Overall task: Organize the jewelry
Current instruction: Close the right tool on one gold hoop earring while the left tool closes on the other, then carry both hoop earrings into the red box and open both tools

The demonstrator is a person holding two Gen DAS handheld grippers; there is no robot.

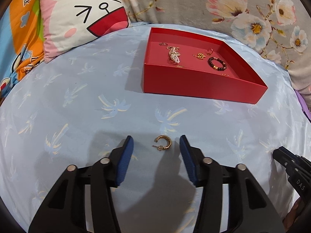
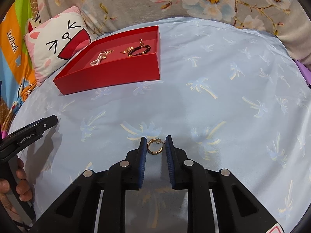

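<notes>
Gold earring (image 1: 162, 143); jewelry-filled red box (image 1: 194, 85)

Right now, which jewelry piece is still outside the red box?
The gold hoop earring, alone on the blue sheet between the right gripper fingers; the rest lie inside the red box.

bed with a pale blue palm-print sheet (image 1: 77, 101)

sitting right on it: a red tray (image 1: 194, 85) toward the back, a cartoon-face pillow (image 1: 81, 21) just beside it, and gold hoop earrings out front (one (image 1: 162, 143), another (image 2: 154, 146)).
</notes>
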